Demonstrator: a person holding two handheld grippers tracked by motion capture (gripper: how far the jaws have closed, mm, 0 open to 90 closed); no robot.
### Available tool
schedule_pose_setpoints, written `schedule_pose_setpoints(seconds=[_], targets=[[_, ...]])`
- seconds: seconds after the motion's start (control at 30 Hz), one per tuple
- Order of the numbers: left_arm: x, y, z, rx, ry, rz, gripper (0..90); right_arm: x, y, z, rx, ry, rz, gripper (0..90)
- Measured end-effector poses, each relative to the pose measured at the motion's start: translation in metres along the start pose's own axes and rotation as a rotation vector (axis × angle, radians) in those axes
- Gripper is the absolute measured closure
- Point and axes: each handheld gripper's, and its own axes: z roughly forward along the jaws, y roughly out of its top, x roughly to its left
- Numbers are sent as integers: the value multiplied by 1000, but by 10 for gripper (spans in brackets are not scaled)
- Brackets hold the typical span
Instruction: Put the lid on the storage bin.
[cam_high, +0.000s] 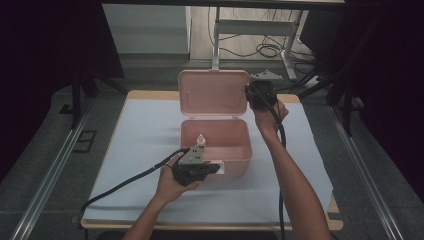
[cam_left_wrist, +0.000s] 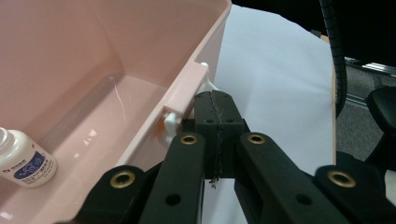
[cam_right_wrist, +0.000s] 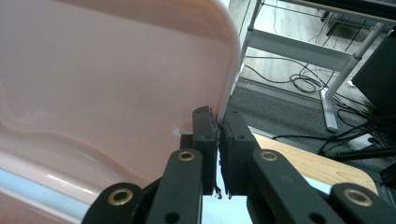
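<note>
A: Left side first. The left gripper (cam_high: 212, 168) sits at the front wall of the pink box (cam_high: 235, 155), by the white latch (cam_left_wrist: 169, 122). Its fingers (cam_left_wrist: 208, 122) are pressed together with nothing between them, just outside the front rim.

B: Any writing?

A: A small white bottle (cam_high: 201, 141) stands upright on the box floor near the front left; in the left gripper view it shows a blue label (cam_left_wrist: 31, 165) with white print and a small red mark, too small to read. Its long axis runs straight up, cap on top.

B: Surface and room?

A: The box sits at the middle of the desk (cam_high: 320, 192), which has a pale sheet over a wooden top; the wood edge shows along the rim. The room is dim. Beyond the desk is grey floor, a metal frame stand (cam_high: 252, 27) and loose cables (cam_high: 270, 50).

B: Right side?

A: The lid (cam_high: 214, 93) stands upright, hinged at the back, with its inner face towards the person. The right gripper (cam_high: 248, 92) is at the lid's right edge. In the right gripper view its fingers (cam_right_wrist: 205, 133) pinch that rim, one on the inside face and one behind it.

B: Box orientation?

A: Its long axis runs left to right across the desk, with the opening upward.
</note>
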Motion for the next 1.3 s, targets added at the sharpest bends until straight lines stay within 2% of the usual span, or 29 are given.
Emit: schedule_pose_setpoints(seconds=[0.6,1.3], targets=[[0,0,0,0,-1,0,900,5,-13,-21,-67,0,-20,863],[1,0,0,0,-5,-2,900,5,-29,-44,-98,58,-25,861]])
